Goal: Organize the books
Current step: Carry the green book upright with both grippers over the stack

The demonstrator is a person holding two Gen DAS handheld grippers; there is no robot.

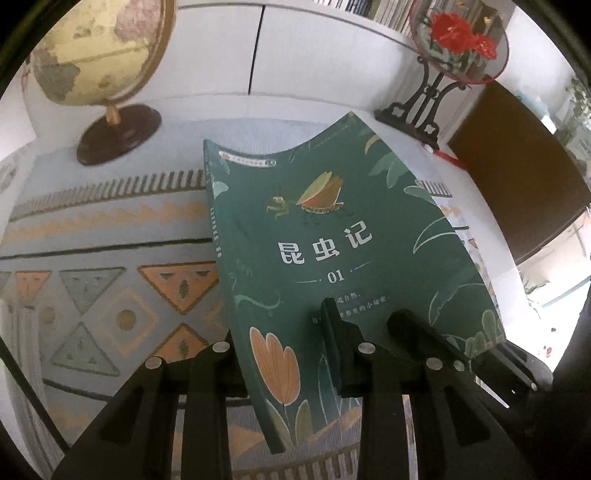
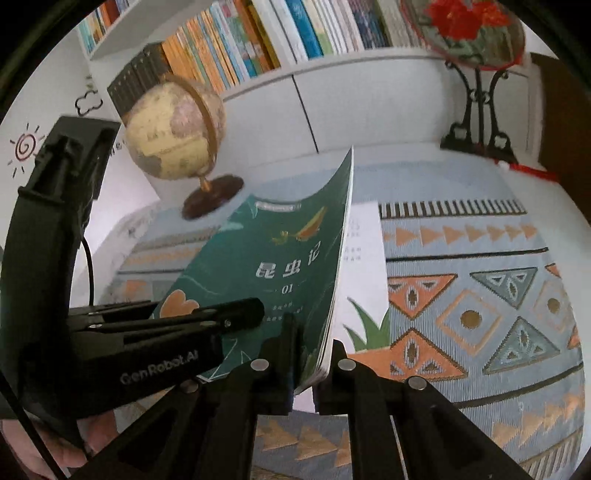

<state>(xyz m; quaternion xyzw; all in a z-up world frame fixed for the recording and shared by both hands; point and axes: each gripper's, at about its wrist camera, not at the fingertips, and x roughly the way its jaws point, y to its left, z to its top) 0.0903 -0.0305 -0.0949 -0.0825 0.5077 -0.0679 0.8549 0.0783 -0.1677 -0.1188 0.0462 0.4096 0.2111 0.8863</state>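
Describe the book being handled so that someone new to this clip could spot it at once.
Above the patterned blue-and-orange woven tablecloth, in front of the cream antique globe on a dark wooden base, both black grippers hold one thin paperback. It is the dark green book with an orange insect and white title, unlike the shelved spines behind.

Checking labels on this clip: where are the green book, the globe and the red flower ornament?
green book (image 1: 332, 236): left wrist view, front cover
globe (image 2: 177, 129): right wrist view, the sphere
red flower ornament (image 1: 458, 29): left wrist view, the blossoms
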